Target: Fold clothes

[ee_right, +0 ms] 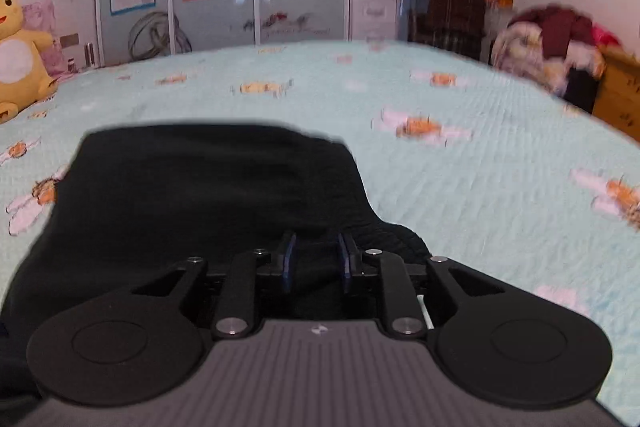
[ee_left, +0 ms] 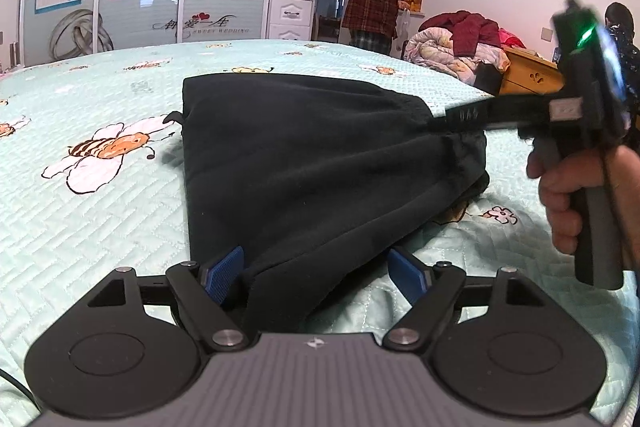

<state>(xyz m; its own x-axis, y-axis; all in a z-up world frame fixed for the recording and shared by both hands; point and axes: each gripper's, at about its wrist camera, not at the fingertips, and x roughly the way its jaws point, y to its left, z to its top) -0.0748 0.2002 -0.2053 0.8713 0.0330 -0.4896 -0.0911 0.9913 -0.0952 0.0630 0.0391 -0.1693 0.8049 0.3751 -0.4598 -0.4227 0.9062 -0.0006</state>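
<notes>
Black garment [ee_left: 312,163], folded, on bedspread [ee_left: 100,227]

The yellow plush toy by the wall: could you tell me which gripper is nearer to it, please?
Left, probably. The yellow plush toy is far left; the left gripper sits left of the right gripper, both at the black garment.
</notes>
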